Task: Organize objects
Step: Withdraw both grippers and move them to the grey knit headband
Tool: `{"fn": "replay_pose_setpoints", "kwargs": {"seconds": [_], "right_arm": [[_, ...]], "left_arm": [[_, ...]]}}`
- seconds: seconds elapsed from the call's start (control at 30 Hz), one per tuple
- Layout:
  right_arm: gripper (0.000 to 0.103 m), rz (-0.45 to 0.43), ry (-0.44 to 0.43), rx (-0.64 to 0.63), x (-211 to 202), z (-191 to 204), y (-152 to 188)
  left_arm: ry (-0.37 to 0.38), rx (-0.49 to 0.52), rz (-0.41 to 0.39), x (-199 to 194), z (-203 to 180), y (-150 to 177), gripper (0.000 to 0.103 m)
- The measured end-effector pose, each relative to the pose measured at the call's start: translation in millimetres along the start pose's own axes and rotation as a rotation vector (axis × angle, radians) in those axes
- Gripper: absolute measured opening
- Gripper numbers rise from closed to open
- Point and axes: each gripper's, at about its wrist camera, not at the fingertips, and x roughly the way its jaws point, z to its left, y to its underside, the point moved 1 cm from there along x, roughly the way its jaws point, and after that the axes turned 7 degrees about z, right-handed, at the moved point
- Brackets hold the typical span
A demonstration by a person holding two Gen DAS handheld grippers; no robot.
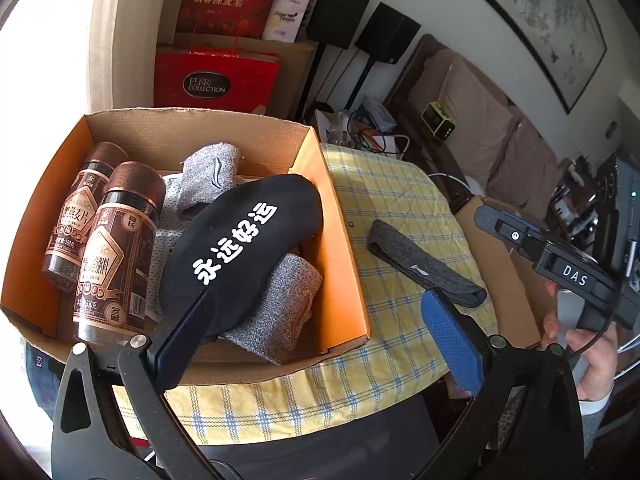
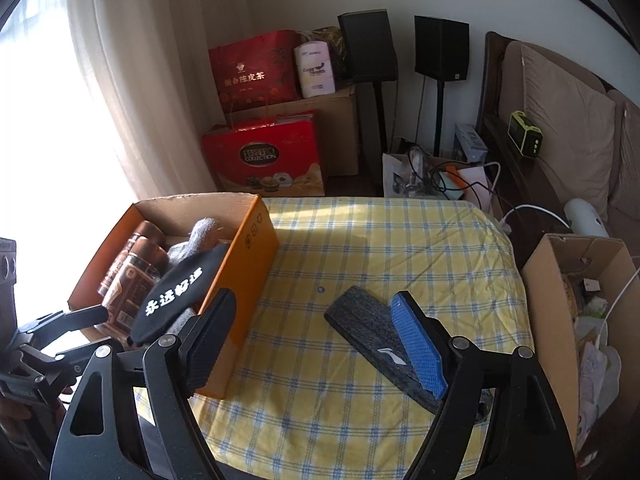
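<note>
Dark grey headband [image 2: 380,344] lies flat on the yellow checked bench cover [image 2: 360,240], lower centre, outside the cardboard box [image 1: 344,248]. Right gripper [image 2: 316,352] hangs wide above it, positioned for pickup; left gripper [image 1: 320,328] is wide.

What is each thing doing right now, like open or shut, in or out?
Orange box: open, no lid.
Two jars: capped, lying in the box.
Black eye mask: on top of the grey socks.
Grey headband: flat on the cloth, outside.
Left claw: open, empty.
Right claw: open, empty.
</note>
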Motion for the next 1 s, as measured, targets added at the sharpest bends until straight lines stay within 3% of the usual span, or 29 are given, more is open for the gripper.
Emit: {"fn": "replay_pose_setpoints", "kwargs": {"seconds": [0.27, 0.53, 1.0], "right_arm": [[0.085, -0.001, 0.06, 0.086, -14, -43, 24], [0.085, 0.018, 0.134, 0.182, -18, -88, 49], [0.08, 0.073, 0.142, 0.317, -1, -136, 78]], "left_arm": [[-0.02, 0.062, 0.008, 9, -32, -5, 0.103], [0.035, 0.139, 0.054, 37, -75, -17, 0.102], [0.019, 0.239, 0.116, 92, -136, -40, 0.097]]}}
